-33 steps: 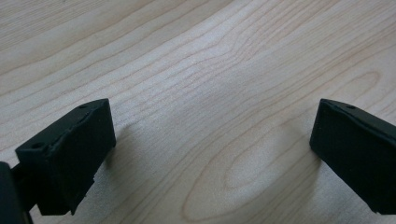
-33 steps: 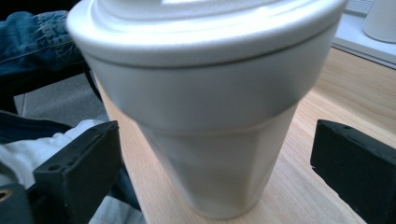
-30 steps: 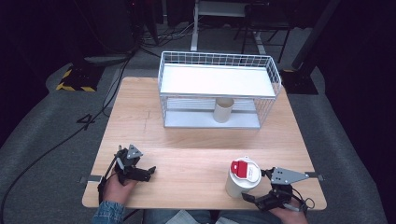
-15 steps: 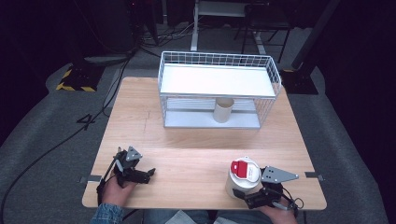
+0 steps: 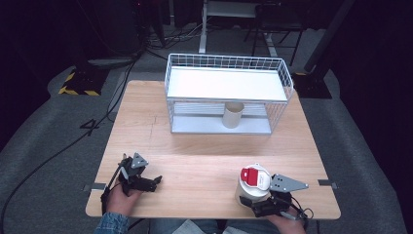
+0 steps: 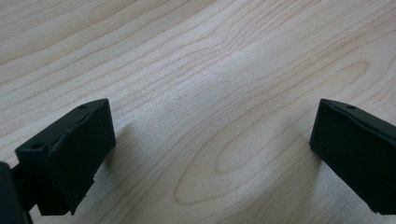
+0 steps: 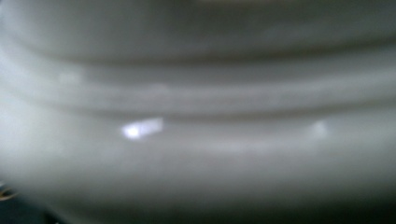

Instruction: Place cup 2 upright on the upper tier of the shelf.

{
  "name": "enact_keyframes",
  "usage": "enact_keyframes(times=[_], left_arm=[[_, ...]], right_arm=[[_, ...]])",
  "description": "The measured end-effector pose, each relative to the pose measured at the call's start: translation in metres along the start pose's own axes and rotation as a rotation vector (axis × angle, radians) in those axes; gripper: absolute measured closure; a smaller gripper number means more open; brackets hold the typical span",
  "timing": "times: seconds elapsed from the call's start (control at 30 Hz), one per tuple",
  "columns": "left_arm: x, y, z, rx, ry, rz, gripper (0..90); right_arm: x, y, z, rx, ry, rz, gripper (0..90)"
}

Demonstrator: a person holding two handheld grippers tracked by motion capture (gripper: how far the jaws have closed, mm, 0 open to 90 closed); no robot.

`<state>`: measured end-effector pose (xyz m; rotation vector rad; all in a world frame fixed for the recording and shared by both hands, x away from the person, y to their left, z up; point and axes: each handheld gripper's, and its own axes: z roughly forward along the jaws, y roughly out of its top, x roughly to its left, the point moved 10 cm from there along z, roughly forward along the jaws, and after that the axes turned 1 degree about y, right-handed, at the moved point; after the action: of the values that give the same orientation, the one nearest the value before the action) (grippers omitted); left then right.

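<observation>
right gripper (image 5: 258,204) slid in on the white jar (image 5: 253,187), fingers just been closing around it, grip unclear | left gripper (image 5: 146,183) wide, idle on counter (image 5: 204,156) | lift looks next

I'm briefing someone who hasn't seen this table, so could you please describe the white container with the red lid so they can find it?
Start at the wooden table and go to its near right corner. There a white container stands upright, right in front of the right gripper. Its red-and-white lid sets it apart from the plain beige cylinder in the wire rack farther back.
</observation>
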<state>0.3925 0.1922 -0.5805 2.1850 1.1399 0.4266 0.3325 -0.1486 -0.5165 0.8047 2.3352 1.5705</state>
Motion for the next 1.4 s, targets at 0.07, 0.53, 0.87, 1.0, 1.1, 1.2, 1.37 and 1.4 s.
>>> enact_keyframes(times=[0.07, 0.53, 0.87, 1.0, 1.1, 1.2, 1.37, 1.4], left_arm=[[0.0, 0.0, 0.0, 0.0, 0.0, 0.0, 0.7], [0.0, 0.0, 0.0, 0.0, 0.0, 0.0, 0.6], [0.0, 0.0, 0.0, 0.0, 0.0, 0.0, 0.7], [0.0, 0.0, 0.0, 0.0, 0.0, 0.0, 0.6], [0.0, 0.0, 0.0, 0.0, 0.0, 0.0, 0.6], [0.0, 0.0, 0.0, 0.0, 0.0, 0.0, 0.7], [0.0, 0.0, 0.0, 0.0, 0.0, 0.0, 0.7], [0.0, 0.0, 0.0, 0.0, 0.0, 0.0, 0.7]], right_arm=[[-0.002, 0.0, -0.002, -0.006, -0.007, -0.001, 11.0], [-0.002, 0.0, -0.002, -0.002, -0.017, -0.025, 12.4], [-0.002, 0.001, -0.002, -0.006, -0.005, -0.021, 12.7], [-0.003, 0.003, -0.003, -0.017, 0.012, -0.007, 12.7], [-0.005, 0.005, -0.005, -0.021, 0.014, 0.003, 12.8], [-0.006, 0.008, -0.007, -0.031, 0.017, 0.015, 12.9], [-0.009, 0.017, -0.009, -0.043, 0.012, 0.004, 12.9], [-0.009, 0.02, -0.01, -0.048, 0.013, -0.001, 12.9]])
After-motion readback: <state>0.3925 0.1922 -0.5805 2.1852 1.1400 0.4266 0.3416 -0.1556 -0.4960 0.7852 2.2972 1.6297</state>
